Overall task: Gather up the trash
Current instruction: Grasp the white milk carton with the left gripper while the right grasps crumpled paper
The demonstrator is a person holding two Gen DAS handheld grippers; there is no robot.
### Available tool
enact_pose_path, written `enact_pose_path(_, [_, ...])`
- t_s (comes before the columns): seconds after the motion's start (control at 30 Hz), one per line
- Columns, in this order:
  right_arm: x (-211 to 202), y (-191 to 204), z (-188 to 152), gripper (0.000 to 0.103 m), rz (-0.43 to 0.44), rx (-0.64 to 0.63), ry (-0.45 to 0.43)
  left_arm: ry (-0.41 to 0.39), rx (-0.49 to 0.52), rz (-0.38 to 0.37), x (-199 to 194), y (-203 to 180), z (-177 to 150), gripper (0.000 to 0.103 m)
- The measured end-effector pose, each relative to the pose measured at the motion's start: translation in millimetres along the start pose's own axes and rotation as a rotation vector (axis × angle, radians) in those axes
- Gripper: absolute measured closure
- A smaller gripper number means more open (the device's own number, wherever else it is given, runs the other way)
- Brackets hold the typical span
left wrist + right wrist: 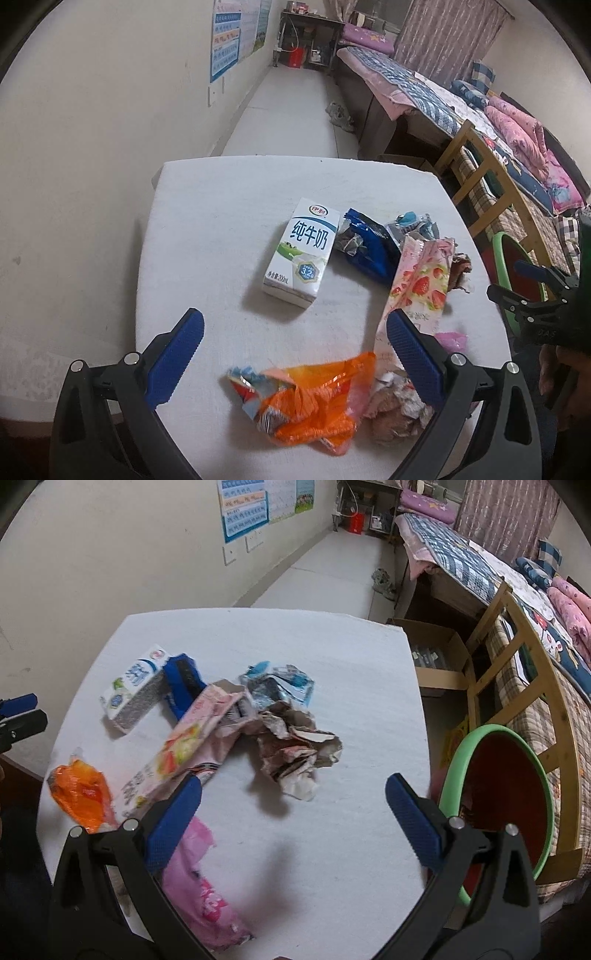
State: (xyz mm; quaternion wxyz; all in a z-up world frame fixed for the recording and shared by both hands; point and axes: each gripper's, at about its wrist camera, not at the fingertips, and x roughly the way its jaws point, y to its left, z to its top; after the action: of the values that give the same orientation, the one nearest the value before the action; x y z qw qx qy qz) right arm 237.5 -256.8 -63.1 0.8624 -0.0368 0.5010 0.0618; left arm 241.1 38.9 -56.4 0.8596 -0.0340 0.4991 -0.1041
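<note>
Nearest your left gripper (295, 325), jaws spread wide and holding nothing: an orange wrapper (314, 398) on the white table (207, 229), with a crumpled brownish wad (391, 410) touching its right side. Beyond the orange wrapper: a pink strawberry packet (417, 291), then a milk carton (301, 254) lying flat, with a blue wrapper (365, 247) just beside it. Your right gripper (293, 794), likewise spread and empty, hovers near crumpled paper (295, 753). Right of the table: a green-rimmed bin (517, 786), contents possibly trash, unclear.
</note>
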Motion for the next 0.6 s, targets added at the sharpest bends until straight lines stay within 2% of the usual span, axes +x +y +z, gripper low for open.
enact_pose_path(0.2, [29.8,-2.3,10.1,0.005,-0.016,-0.028,0.044,0.057,0.054,0.004,31.7,-7.2,16.9,0.008])
enact_pose_path(0.3, [46.8,-0.4,15.5,0.005,-0.032,-0.057,0.074,0.12,0.127,0.041,60.8,-15.0,27.8,0.008])
enact_pose_path(0.47, [72.0,2.6,20.4,0.005,-0.058,-0.098,0.127,0.199,0.166,0.052,94.9,-21.1,42.2,0.008])
enact_pose_path(0.6, [86.8,1.3,20.7,0.005,-0.069,-0.114,0.156,0.234,0.208,0.09,115.4,-25.9,46.9,0.008])
